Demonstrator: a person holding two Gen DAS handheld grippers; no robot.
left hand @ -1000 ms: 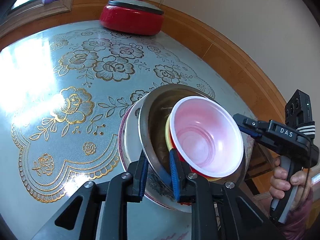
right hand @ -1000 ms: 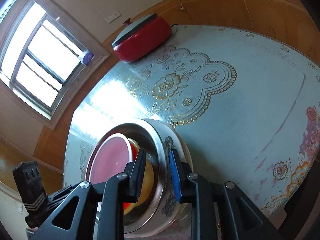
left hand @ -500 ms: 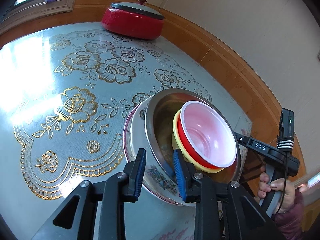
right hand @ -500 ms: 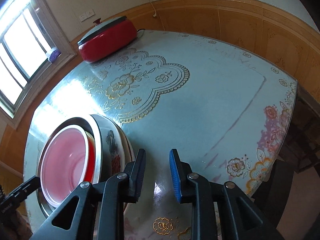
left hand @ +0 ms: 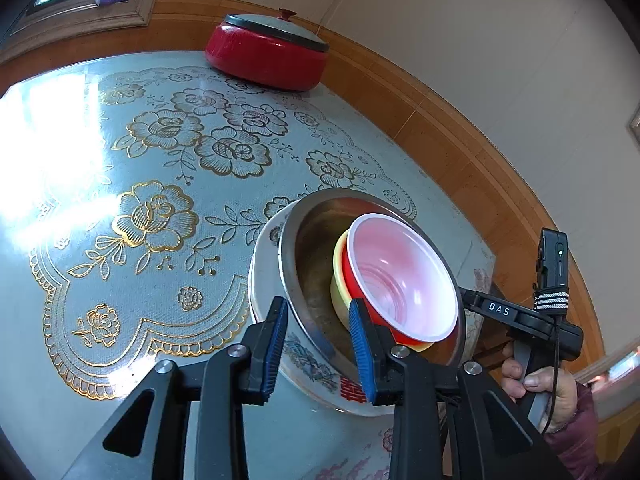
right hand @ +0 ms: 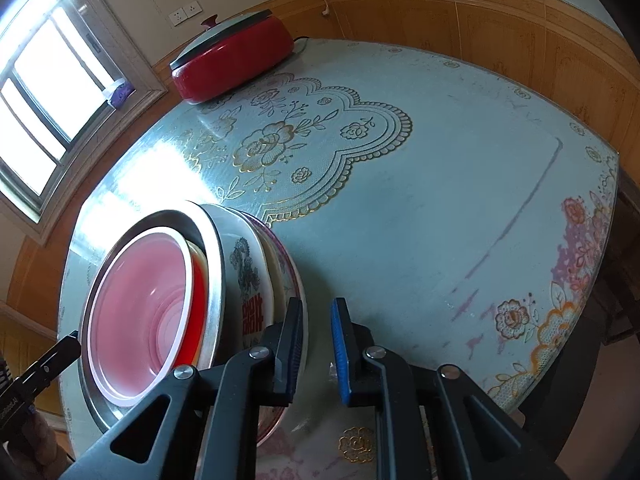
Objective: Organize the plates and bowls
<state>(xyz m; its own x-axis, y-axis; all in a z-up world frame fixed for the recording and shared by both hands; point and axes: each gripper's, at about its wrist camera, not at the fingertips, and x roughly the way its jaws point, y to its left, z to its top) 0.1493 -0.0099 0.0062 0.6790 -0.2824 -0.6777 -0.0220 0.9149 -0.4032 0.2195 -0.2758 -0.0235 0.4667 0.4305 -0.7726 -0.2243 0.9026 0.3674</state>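
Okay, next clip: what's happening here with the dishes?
A person holding a tool in each hand is tidying dishes on a flower-patterned table. The bowls are already nested: a red bowl in a yellow one, inside a steel bowl, inside a white printed bowl, on a plate. The left tool is open, its fingers straddling the steel bowl's rim. The right tool is open beside the stack, gripping nothing. A red lidded pot sits at the far edge.

Daylight is entering through a window (right hand: 44, 92) and glaring on the round table (right hand: 420, 208) with its blue floral cover. Wood wainscoting (right hand: 500, 40) is lining cream walls (left hand: 460, 40). A wall socket (right hand: 185, 13) is showing.
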